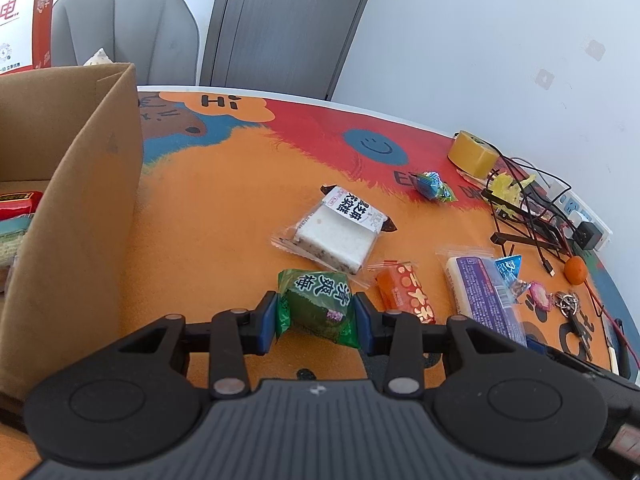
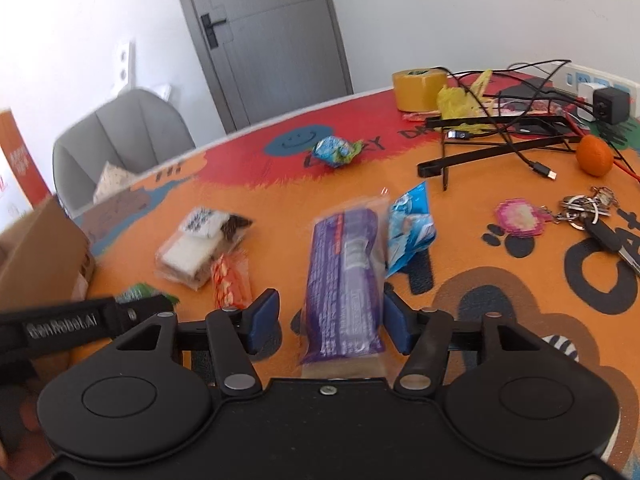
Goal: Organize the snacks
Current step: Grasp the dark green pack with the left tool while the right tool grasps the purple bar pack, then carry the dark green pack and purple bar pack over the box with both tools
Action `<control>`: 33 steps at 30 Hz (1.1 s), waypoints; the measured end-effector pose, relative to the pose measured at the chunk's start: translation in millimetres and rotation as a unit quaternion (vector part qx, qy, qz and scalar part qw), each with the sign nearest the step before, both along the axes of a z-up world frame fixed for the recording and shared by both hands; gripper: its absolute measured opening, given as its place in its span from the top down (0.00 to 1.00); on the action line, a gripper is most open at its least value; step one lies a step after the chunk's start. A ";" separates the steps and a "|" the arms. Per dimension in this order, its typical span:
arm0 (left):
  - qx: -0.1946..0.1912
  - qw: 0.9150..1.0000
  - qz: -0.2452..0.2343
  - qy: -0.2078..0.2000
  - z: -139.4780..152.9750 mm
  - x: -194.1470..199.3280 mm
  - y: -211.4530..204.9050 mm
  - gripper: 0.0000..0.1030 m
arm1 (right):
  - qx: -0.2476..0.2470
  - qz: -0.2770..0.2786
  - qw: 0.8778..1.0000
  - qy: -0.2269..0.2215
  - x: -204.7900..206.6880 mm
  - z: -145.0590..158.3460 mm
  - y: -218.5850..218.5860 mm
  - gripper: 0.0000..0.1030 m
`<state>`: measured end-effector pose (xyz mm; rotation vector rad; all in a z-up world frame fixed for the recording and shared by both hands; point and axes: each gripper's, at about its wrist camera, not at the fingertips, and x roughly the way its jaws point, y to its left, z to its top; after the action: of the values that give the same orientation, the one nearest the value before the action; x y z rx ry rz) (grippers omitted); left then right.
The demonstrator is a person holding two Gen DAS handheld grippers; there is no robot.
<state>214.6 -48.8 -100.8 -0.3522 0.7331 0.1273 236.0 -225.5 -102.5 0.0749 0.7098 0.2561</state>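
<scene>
White walls and a grey door [image 2: 264,40] stand behind a table [image 1: 224,216] covered in an orange, red and blue cartoon print. On the left gripper [image 1: 316,318], the blue-padded fingers [image 1: 267,320] are clamped on a green snack packet [image 1: 318,306], one pad against each of its sides. On the right gripper [image 2: 326,322], the fingers [image 2: 394,322] stand apart on either side of a long purple snack bar [image 2: 344,280]; the right pad sits at the wrapper's edge while a gap shows at the left pad, and the bar lies on the table. Just right of the bar lies a blue packet [image 2: 410,232]; to its left are an orange-red packet [image 2: 230,280] and a white cake in clear wrap [image 2: 196,250]. Farther back lies a small blue-green sweet [image 2: 336,151]. A cardboard box [image 1: 72,216] stands at the table's left side with red and other packets inside. Along the far right are a roll of yellow tape [image 2: 418,89], tangled black cables [image 2: 512,120], a mandarin [image 2: 595,155] and a bunch of keys [image 2: 588,210] with a pink charm. A grey chair [image 1: 128,28] stands behind the box.
</scene>
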 end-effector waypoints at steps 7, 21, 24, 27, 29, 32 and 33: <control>0.003 1.000 -0.005 -0.018 13.4 -12.6 -2.6 0.62 | 0.034 0.008 0.999 -0.004 -13.4 5.7 -6.3 0.70; 0.010 0.998 0.006 -0.063 48.7 -44.0 4.6 0.62 | 0.076 0.040 0.995 -0.042 -36.5 36.7 0.9 0.70; 0.011 0.997 0.010 -0.073 56.8 -51.1 8.6 0.62 | 0.079 0.044 0.995 -0.049 -39.6 43.5 4.5 0.70; 0.012 0.996 0.014 -0.083 64.6 -57.5 13.4 0.62 | 0.086 0.049 0.993 -0.058 -44.2 51.5 8.9 0.70; 0.012 0.996 0.017 -0.088 69.4 -61.3 17.1 0.62 | 0.089 0.053 0.993 -0.063 -46.4 56.8 12.3 0.70; 0.014 0.995 0.023 -0.098 76.8 -66.4 23.1 0.62 | 0.093 0.060 0.991 -0.071 -48.3 64.0 19.1 0.70; 0.015 0.994 0.025 -0.101 79.5 -68.1 25.3 0.62 | 0.094 0.062 0.991 -0.073 -49.3 66.0 21.3 0.70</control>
<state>146.5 -23.5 -21.3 -0.3501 0.5226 0.1471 186.8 -204.3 -36.4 0.1901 0.5432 0.4431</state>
